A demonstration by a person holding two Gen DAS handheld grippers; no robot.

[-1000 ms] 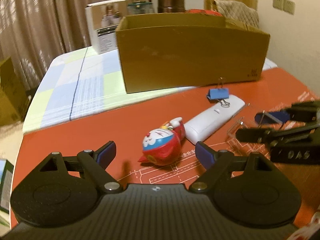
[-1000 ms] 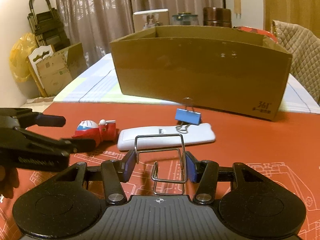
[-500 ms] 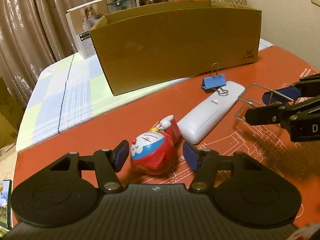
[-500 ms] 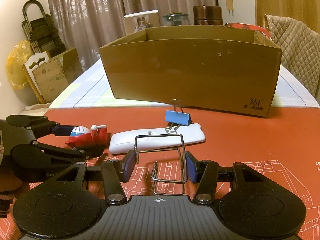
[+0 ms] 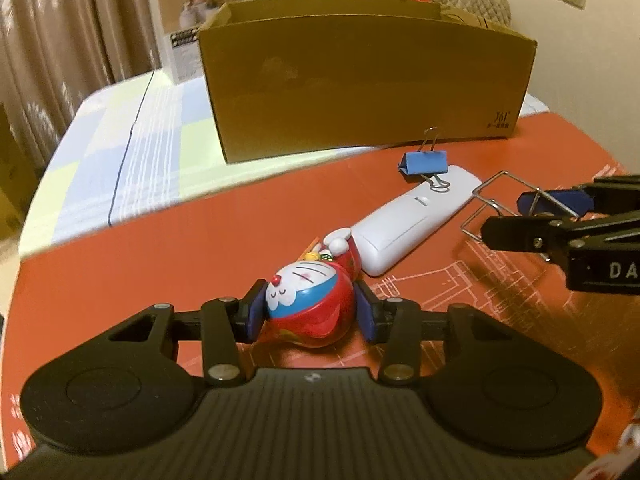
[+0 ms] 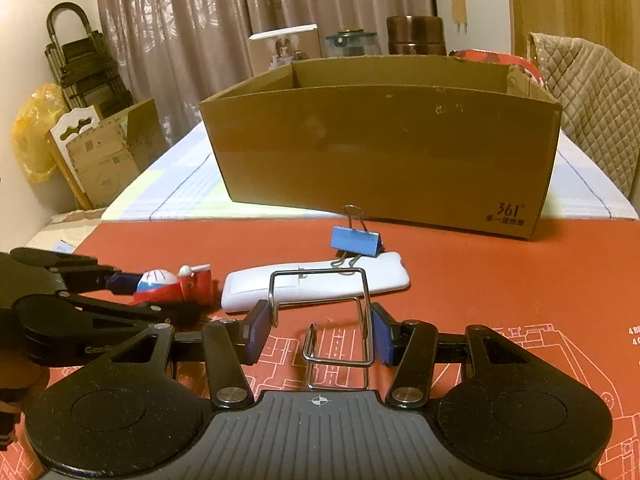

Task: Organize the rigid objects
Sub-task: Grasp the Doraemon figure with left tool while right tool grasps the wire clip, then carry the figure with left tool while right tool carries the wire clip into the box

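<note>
On the red mat, my left gripper (image 5: 310, 314) pinches the Doraemon toy (image 5: 310, 308), right gripper (image 6: 318, 330) clamps the wire stand (image 6: 320, 308); both grasps look set, next lift both over the cardboard box (image 6: 380, 152) wall.

Across the upper centre of the frame, the cardboard box (image 6: 384, 152) walls off the far counter (image 6: 500, 276). Below it the white remote (image 6: 320, 284) and blue binder clip (image 6: 355, 241) crowd mid-frame; bare counter lies at right.
</note>
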